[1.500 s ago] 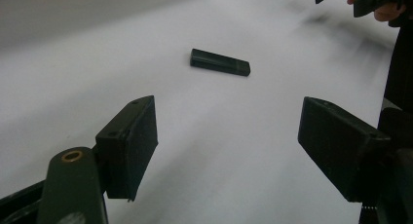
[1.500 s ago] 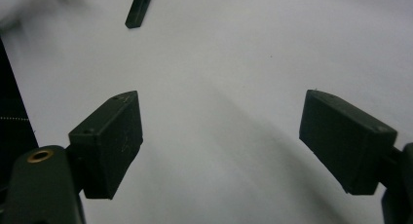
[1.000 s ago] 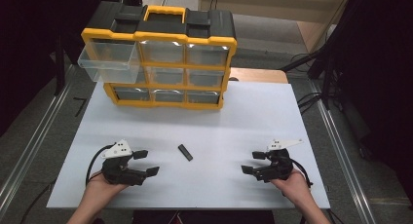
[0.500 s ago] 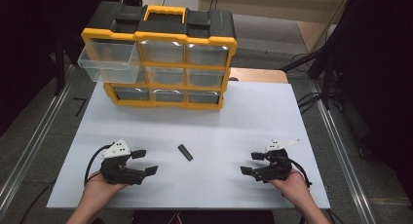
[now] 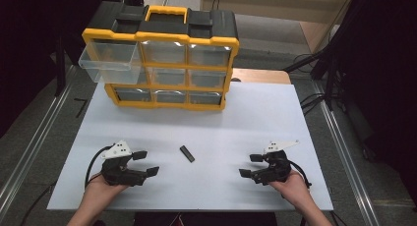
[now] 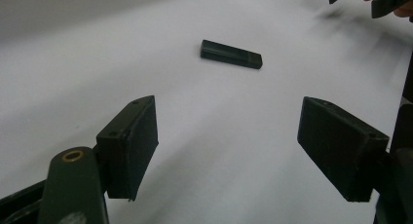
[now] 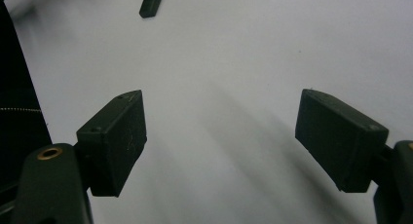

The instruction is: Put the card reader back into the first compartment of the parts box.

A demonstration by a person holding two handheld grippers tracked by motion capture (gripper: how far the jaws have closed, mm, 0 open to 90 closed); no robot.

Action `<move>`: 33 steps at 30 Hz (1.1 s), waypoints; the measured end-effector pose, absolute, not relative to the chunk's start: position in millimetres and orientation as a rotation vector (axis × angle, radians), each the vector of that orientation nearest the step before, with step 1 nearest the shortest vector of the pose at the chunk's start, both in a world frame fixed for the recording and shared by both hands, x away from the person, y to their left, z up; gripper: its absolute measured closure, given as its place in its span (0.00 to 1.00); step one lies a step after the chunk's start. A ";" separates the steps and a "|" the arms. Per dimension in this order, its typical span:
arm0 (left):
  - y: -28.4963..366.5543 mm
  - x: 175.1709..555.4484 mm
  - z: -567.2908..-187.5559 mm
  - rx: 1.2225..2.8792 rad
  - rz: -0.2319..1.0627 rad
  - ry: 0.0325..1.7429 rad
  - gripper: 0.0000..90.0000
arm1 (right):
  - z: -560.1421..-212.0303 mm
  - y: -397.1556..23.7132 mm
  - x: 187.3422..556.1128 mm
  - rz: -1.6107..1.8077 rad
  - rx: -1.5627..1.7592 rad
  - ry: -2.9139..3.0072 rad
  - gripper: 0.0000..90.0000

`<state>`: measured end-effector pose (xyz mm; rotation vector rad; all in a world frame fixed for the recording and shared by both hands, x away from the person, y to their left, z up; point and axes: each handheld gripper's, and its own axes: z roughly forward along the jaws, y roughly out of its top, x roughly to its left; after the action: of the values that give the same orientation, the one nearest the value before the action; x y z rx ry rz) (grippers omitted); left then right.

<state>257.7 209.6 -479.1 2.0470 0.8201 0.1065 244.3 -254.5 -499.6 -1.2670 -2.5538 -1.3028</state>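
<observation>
A small black bar (image 5: 187, 154) lies flat on the white table top (image 5: 255, 118), between my two grippers. In the left gripper view the black bar (image 6: 231, 54) rests a short way ahead of the jaws. My left gripper (image 5: 146, 163) rests near the front left, open and holding nothing. At the front right my right gripper (image 5: 251, 165) is open too, jaws wide apart; the black bar (image 7: 151, 3) shows at the top left of its view. A yellow and black drawer organizer (image 5: 162, 59) stands at the back, its top left clear drawer (image 5: 109, 63) pulled out.
The organizer has three rows of clear drawers and a yellow handle (image 5: 164, 11) on top. Metal rails (image 5: 34, 147) run along both sides of the table. Cables (image 5: 314, 100) lie beyond the right edge.
</observation>
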 end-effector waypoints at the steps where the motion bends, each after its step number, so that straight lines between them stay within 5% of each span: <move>1: 209.6 257.7 -479.1 2.047 0.106 0.823 0.27 | -498.6 -253.2 244.9 -1.311 -1.264 -2.549 0.19; 33: 209.7 259.6 -480.4 2.050 0.098 0.827 0.27 | -472.1 -200.6 285.0 -1.331 -1.152 -2.571 0.22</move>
<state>259.6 209.7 -480.4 2.0501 0.8269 0.0981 285.0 -200.6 -472.1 -1.1524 -2.5705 -1.3311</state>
